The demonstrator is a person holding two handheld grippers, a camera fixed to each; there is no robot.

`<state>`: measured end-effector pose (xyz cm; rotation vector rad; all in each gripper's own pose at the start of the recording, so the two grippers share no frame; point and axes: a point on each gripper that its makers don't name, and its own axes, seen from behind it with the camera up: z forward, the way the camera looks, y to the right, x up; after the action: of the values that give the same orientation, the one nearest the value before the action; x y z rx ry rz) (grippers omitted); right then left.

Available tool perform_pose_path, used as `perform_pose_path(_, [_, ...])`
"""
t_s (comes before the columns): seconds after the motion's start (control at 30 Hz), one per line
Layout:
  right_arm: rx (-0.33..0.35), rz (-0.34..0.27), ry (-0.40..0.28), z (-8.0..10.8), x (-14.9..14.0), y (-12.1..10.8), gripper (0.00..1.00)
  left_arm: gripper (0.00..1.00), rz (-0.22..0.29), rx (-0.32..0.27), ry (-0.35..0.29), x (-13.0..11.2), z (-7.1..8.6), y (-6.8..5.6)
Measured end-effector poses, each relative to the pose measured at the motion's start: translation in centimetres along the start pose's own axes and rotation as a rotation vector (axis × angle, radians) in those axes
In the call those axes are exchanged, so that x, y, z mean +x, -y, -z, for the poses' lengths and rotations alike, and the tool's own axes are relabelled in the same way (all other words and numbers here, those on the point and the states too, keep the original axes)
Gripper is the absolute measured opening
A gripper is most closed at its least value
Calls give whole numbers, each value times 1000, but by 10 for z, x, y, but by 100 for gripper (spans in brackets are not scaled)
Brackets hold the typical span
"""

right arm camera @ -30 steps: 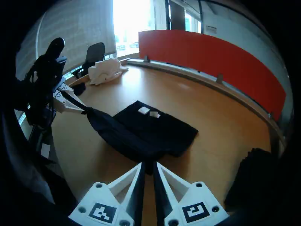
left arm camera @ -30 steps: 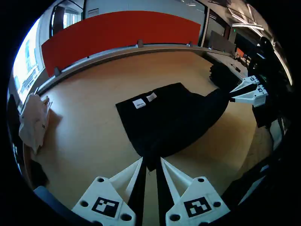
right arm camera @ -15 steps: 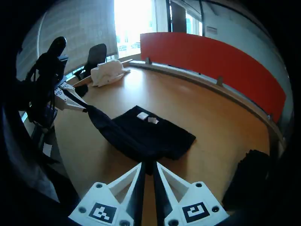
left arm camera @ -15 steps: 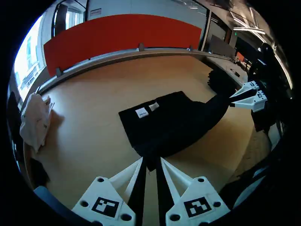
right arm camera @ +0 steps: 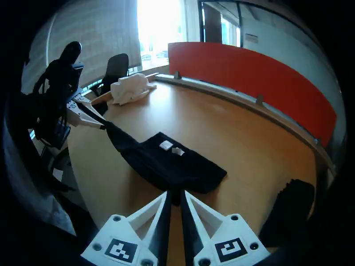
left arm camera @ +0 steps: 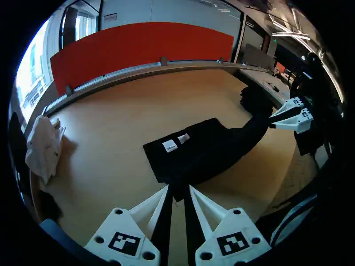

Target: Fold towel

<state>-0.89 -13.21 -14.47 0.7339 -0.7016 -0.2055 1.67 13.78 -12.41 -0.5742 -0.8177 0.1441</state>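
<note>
My left gripper point(left arm camera: 177, 195) is pinched tight on one corner of the black towel point(left arm camera: 208, 144), and my right gripper point(right arm camera: 175, 197) is pinched tight on another corner. The edge between them hangs in the air, and the rest lies flat on the wooden table point(left arm camera: 111, 133) with two white tags point(left arm camera: 170, 146) on top.

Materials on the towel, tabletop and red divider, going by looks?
Towel: soft fabric, matte black; it drapes and sags where lifted, two white tags on it.
Tabletop: wood-look laminate or veneer, smooth satin; soft window glare.
Red divider: flat, even matte panel, maybe fabric-covered or painted board; can't tell which.
</note>
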Motion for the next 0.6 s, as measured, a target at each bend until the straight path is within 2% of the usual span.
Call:
perform_pose_path(0.37, [10, 3, 3, 8, 2, 4, 13, 17, 7, -20, 2, 3, 11, -4])
perform_pose_path(0.6, [10, 4, 8, 8, -1, 3, 14, 17, 4, -24, 7, -1, 9, -7])
